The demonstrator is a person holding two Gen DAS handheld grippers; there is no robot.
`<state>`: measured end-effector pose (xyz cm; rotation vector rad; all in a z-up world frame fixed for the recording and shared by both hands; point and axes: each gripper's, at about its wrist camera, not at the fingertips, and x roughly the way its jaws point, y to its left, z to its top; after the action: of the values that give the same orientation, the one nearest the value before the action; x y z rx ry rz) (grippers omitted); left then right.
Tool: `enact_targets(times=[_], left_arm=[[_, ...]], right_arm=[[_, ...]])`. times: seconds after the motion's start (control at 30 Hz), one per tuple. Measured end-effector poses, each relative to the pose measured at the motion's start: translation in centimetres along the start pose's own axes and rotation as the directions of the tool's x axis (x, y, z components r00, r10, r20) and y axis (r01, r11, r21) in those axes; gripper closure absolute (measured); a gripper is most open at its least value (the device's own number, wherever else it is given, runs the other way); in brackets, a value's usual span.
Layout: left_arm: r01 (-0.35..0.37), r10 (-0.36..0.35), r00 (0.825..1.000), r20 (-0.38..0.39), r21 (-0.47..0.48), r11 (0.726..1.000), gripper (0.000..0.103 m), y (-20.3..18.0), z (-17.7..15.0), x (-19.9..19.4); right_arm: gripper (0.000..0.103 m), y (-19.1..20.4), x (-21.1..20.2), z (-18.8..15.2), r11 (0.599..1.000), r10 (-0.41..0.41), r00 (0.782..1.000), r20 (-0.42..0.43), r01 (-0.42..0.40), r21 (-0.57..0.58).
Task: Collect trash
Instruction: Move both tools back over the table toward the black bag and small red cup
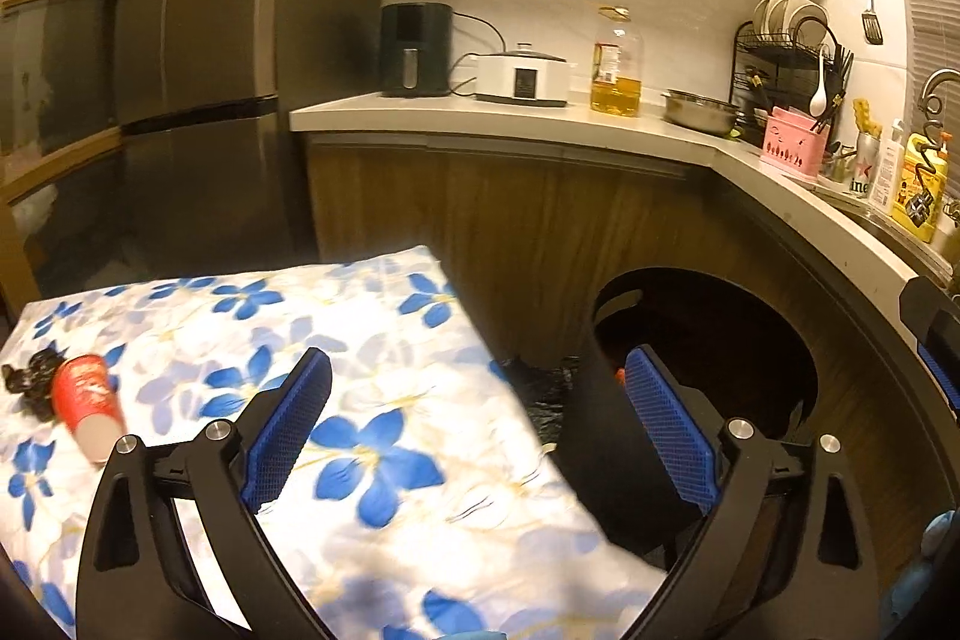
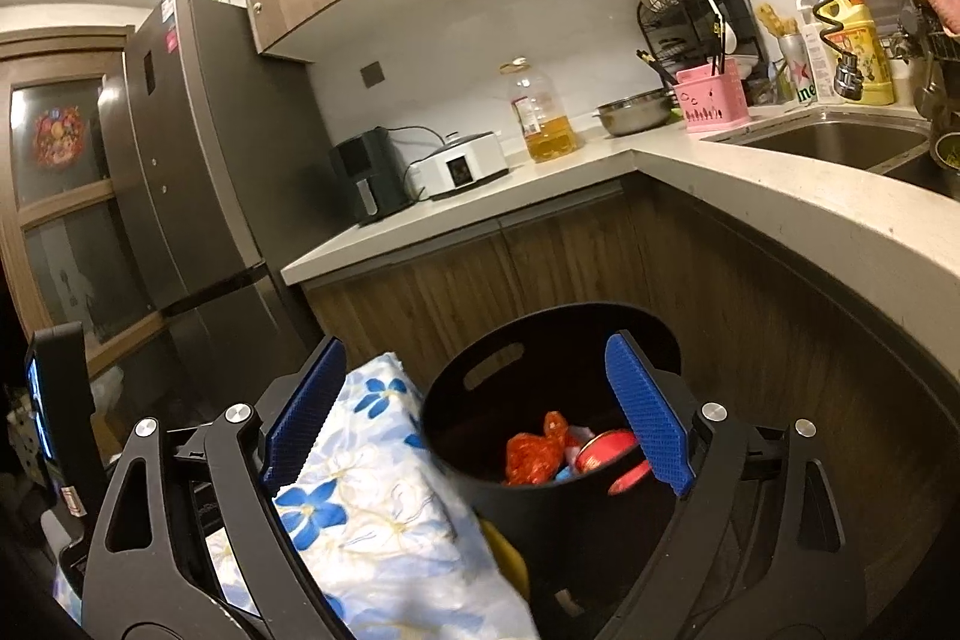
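My left gripper (image 1: pixel 477 370) is open and holds nothing; it hangs over the right edge of a table under a blue-flowered cloth (image 1: pixel 252 340). A red paper cup (image 1: pixel 87 406) lies on its side at the cloth's left, with a crumpled black scrap (image 1: pixel 30 379) touching it. A black round bin (image 1: pixel 708 340) stands on the floor right of the table. My right gripper (image 2: pixel 477 358) is open above the bin (image 2: pixel 540 508). In the bin lie a crumpled orange-red bag (image 2: pixel 537 451) and a red cup (image 2: pixel 606 451).
A pale countertop (image 2: pixel 690 172) wraps the corner behind the bin, carrying an oil bottle (image 2: pixel 543 118), a steel bowl (image 2: pixel 633 115) and a pink caddy (image 2: pixel 711 106). The sink (image 2: pixel 840 139) is at right. A tall dark fridge (image 2: pixel 198 160) stands left of the cabinets.
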<state>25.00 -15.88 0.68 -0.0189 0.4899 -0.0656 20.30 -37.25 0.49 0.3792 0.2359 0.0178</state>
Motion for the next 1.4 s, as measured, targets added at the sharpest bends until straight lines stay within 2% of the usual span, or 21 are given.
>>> enact_targets(times=[0.27, 0.4, 0.63, 0.9, 1.17, 1.4], left_arm=[[-0.071, 0.072, 0.997, 0.011, -0.036, 0.997, 0.009, 3.8, -1.5, -2.9], [-0.128, 0.129, 0.992, 0.014, -0.053, 0.99, 0.009, 6.3, -2.1, -4.0], [-0.186, 0.188, 0.982, 0.012, -0.105, 0.977, 0.009, 10.3, -2.9, -5.6], [-0.258, 0.261, 0.965, 0.001, -0.149, 0.955, 0.009, 14.6, -3.9, -7.0], [-0.312, 0.316, 0.949, -0.011, -0.191, 0.931, 0.009, 17.9, -4.9, -7.7], [-0.391, 0.395, 0.918, -0.031, -0.241, 0.889, 0.009, 22.2, -6.2, -8.6]], right_arm=[[0.016, 3.5, -1.2, -1.7, 0.998, 0.058, 0.998, -0.022, -0.058, -0.022], [0.016, 5.6, -1.2, -2.6, 0.995, 0.094, 0.995, -0.044, -0.096, -0.043], [0.016, 9.7, -0.7, -4.2, 0.982, 0.161, 0.983, -0.086, -0.168, -0.083], [0.016, 14.0, -0.1, -5.8, 0.959, 0.244, 0.961, -0.133, -0.26, -0.114], [0.016, 17.1, 1.1, -7.4, 0.938, 0.294, 0.938, -0.185, -0.32, -0.136], [0.016, 21.0, 2.9, -9.7, 0.903, 0.361, 0.9, -0.243, -0.403, -0.15]])
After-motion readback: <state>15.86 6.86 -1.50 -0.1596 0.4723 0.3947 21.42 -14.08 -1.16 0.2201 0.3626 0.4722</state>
